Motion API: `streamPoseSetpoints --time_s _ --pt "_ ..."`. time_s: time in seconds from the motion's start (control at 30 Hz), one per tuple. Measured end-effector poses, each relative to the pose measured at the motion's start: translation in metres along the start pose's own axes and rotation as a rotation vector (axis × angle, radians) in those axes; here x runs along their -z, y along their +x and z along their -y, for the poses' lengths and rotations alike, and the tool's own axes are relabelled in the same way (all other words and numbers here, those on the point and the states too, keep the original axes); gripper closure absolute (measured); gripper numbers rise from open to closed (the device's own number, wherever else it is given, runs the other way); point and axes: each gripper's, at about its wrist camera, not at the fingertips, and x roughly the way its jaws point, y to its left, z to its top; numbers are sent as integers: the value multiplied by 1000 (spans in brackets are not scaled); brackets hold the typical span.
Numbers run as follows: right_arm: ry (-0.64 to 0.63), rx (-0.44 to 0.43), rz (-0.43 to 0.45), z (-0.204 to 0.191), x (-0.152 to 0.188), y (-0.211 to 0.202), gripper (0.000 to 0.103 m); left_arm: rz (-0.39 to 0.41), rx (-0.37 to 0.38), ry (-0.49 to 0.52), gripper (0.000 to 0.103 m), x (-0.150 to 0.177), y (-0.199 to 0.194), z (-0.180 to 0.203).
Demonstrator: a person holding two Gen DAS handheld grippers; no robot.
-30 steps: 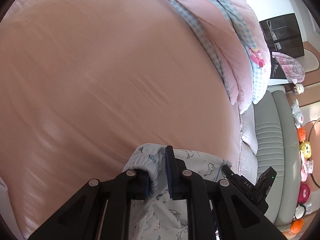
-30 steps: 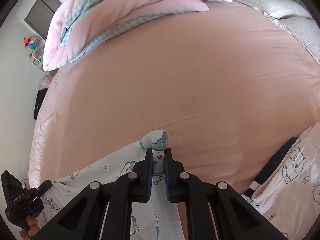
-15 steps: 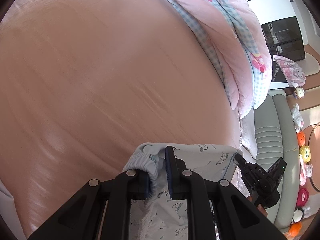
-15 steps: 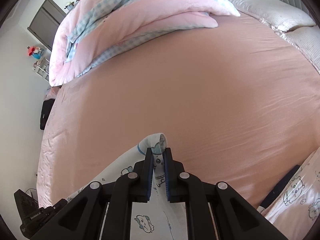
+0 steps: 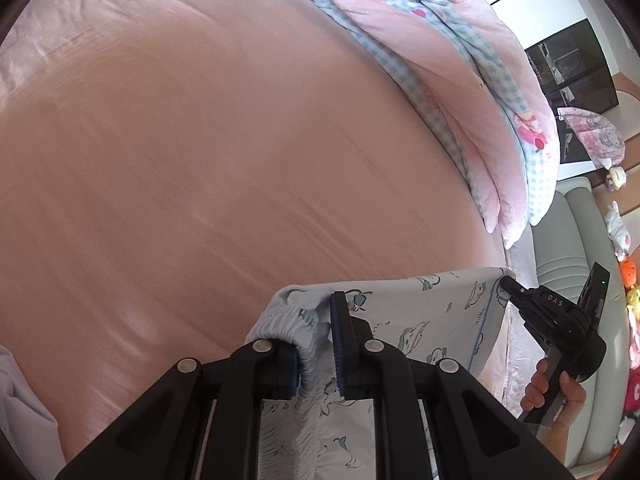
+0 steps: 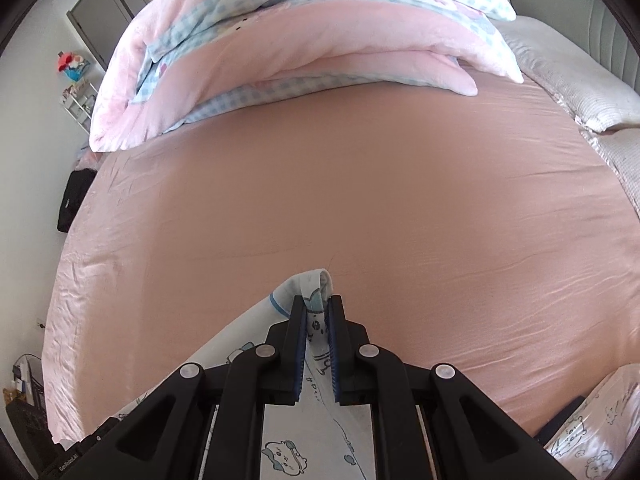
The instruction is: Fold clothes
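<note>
Two tools hold one pale printed garment (image 5: 440, 312) aloft over the pink bed (image 5: 200, 140): the left tool (image 5: 316, 344) is clamped on its gathered elastic edge, the right tool (image 6: 318, 340) is pinched narrow on a blue-trimmed corner. Held by two separate points, the cloth stretches taut between them, likely so it hangs flat and can be laid smooth on the sheet for folding. A folded duvet (image 6: 300, 52) lies well beyond.

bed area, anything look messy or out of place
Nothing is damaged or spilled. The pink duvet is heaped in loose folds at the far side of the bed sheet, and the printed garment hangs stretched between both grippers.
</note>
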Motion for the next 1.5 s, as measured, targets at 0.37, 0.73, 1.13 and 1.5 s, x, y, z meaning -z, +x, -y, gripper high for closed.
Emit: streamPoseSetpoints --time_s 0.37,0.73,1.13,1.5 --pt "-28 21 -41 -26 -9 31 95 -45 -96 14 92 -1 9 -8" --pt "-26 65 -167 -13 -2 47 31 -114 -144 35 54 0 12 -6" --pt "63 49 -185 31 3 8 23 -78 -216 39 25 10 -13 -3" --pt "103 16 -176 45 34 -36 23 -21 -174 115 23 38 -67 10"
